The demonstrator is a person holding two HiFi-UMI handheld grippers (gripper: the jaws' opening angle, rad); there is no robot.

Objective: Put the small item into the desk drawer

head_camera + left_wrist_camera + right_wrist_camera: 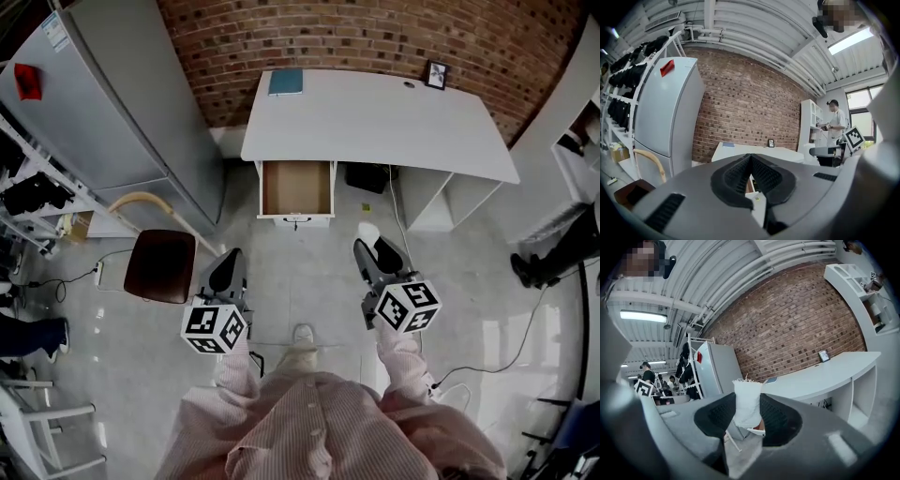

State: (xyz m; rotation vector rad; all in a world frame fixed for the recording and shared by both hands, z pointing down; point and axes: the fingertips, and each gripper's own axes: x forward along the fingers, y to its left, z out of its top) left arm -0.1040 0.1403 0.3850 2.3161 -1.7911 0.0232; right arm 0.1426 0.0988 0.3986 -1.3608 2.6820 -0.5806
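R tongs point(372, 253) clamped on white pouch point(746, 401) | L tongs point(751, 161) closed, empty | drawer point(296, 187) open at worktop point(375, 117) front edge | drop-in still to do

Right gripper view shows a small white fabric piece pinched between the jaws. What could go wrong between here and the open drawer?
1. The small white fabric piece is soft and stands well past the pads of the right gripper, with a loose thread hanging. It might slip out on the way.
2. The open wooden drawer is narrow and sits close under the white desk edge, so an early release could land on the floor.
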